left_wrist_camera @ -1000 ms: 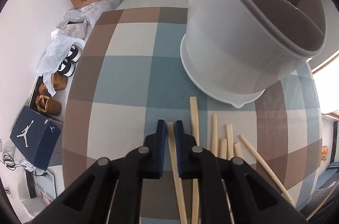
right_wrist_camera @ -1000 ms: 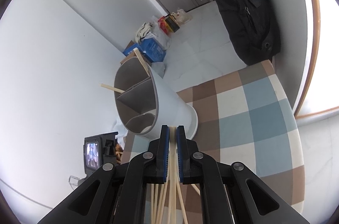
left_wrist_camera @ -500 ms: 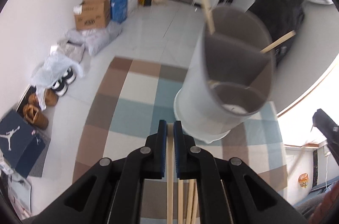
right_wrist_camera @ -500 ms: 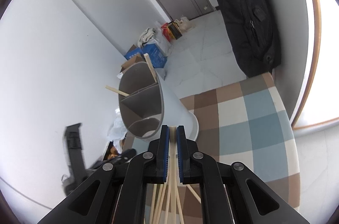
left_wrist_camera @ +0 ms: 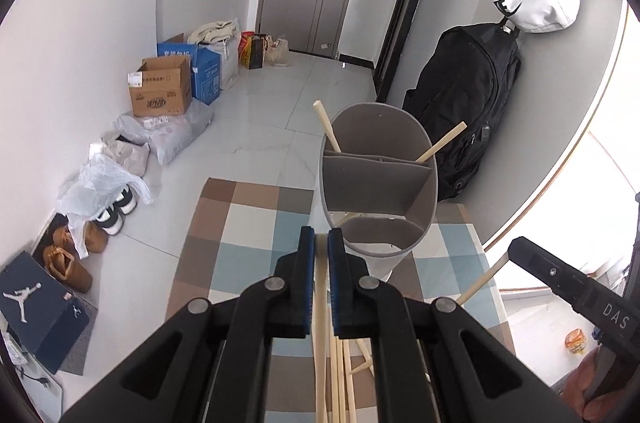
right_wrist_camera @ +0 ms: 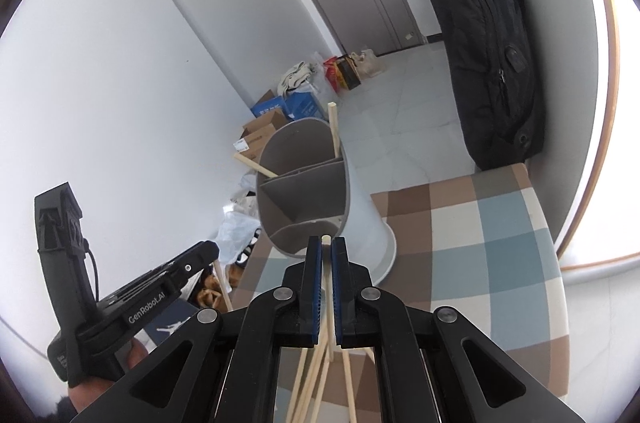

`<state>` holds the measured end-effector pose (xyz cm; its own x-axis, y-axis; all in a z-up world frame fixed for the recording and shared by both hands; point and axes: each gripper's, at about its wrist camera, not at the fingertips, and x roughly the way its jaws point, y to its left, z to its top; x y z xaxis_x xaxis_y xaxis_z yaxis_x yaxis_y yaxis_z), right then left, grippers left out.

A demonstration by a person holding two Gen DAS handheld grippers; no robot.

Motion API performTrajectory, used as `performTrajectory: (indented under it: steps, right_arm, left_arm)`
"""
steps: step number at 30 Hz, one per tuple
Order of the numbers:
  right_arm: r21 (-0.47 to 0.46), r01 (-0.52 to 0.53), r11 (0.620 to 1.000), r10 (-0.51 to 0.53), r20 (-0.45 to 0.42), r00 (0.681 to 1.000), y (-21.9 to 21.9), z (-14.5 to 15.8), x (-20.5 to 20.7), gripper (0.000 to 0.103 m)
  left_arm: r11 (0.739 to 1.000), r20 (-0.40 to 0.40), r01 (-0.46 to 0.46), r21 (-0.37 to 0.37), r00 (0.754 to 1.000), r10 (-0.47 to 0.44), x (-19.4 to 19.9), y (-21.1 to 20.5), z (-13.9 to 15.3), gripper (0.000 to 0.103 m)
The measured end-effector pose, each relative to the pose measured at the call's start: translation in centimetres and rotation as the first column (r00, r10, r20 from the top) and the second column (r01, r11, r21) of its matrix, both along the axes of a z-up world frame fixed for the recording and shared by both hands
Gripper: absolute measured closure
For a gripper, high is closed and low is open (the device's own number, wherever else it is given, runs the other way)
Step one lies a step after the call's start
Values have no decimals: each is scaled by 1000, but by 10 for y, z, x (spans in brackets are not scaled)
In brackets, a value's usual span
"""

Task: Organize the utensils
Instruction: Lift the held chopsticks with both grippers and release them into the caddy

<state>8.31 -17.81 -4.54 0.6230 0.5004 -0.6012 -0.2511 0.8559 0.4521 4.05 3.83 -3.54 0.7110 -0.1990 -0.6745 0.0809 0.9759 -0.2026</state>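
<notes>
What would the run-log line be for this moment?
left hand-held gripper: shut on chopstick | right hand-held gripper: shut on chopstick | holder: two chopsticks inside

Two grippers show — the left gripper (left_wrist_camera: 321, 243) and the right gripper (right_wrist_camera: 326, 251) — each pinching one chopstick (left_wrist_camera: 320, 299). One grey divided holder (left_wrist_camera: 376, 183) stands on one checked cloth (left_wrist_camera: 248, 223), with two chopsticks (left_wrist_camera: 327, 127) leaning out of its far compartment. More loose chopsticks lie on the cloth; their number cannot be told. One black backpack (left_wrist_camera: 464, 111) hangs by the wall.
</notes>
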Motion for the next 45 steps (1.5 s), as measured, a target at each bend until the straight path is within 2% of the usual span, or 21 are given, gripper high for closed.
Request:
performTrajectory:
  steps: [4, 15, 21, 25, 29, 36, 45]
  right_arm:
    - [-14, -13, 1000, 14, 20, 1000, 2, 5, -3, 99]
    - [-28, -27, 999, 29, 62, 998, 6, 28, -5, 99]
    - [-20, -32, 999, 34, 73, 997, 4, 62, 4, 99]
    - [-10, -32, 999, 32, 95, 995, 2, 98, 19, 99]
    - [-25, -24, 999, 27, 136, 990, 4, 132, 39, 99]
    - [-43, 6, 999, 2, 190, 982, 10, 163, 81, 99]
    - [-79, 23, 997, -7, 191, 982, 26, 151, 126, 99]
  left_arm:
    - [1000, 38, 15, 24, 999, -16, -9, -4, 9, 101]
    - [1000, 126, 11, -18, 992, -9, -8, -3, 47, 101]
    - [997, 196, 5, -74, 981, 10, 15, 2, 89, 101]
    - [997, 281, 3, -71, 959, 17, 33, 0, 118, 101]
    - [996, 332, -12, -87, 943, 40, 53, 1, 134, 101]
    - [995, 387, -13, -102, 921, 52, 83, 0, 131, 101]
    - [995, 385, -2, -98, 922, 39, 106, -1, 111, 101]
